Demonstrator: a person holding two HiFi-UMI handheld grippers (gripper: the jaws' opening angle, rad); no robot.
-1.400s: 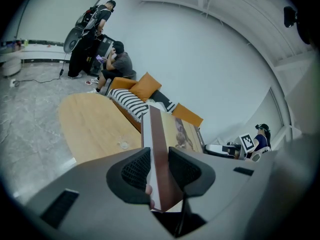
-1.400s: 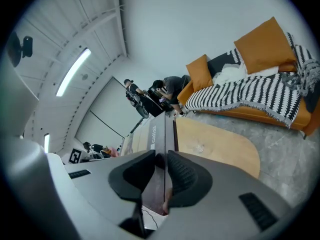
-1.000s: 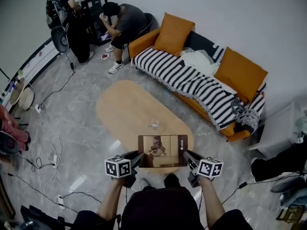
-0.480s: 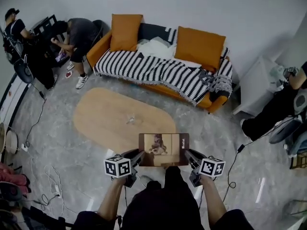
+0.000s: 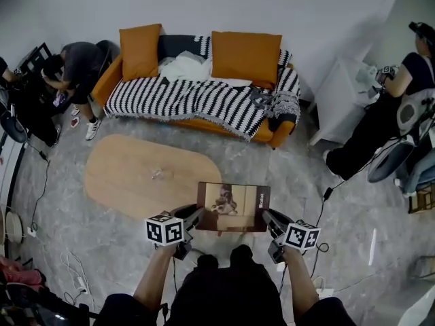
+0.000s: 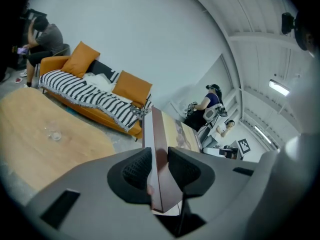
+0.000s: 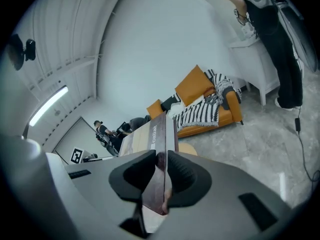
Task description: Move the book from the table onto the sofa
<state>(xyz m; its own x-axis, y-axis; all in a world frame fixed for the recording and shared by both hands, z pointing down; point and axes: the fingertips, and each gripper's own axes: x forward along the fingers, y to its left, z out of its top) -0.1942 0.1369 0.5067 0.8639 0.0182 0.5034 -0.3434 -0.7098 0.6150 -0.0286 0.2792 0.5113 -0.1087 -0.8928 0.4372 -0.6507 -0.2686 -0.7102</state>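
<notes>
A brown book with a picture on its cover hangs level in the air in front of me, off the right end of the oval wooden table. My left gripper is shut on its left edge and has just been closing a little on it. My right gripper is shut on its right edge. The book runs edge-on between the left pads, and the book does the same between the right pads. The orange sofa with a striped throw stands beyond the table.
A small clear object lies on the table. Two orange cushions lean on the sofa back. A person sits left of the sofa, another stands at the right by a white cabinet. Cables trail over the floor.
The whole view has swung round: the sofa now lies straight ahead and the table has slid to the left. The book stays held between both grippers.
</notes>
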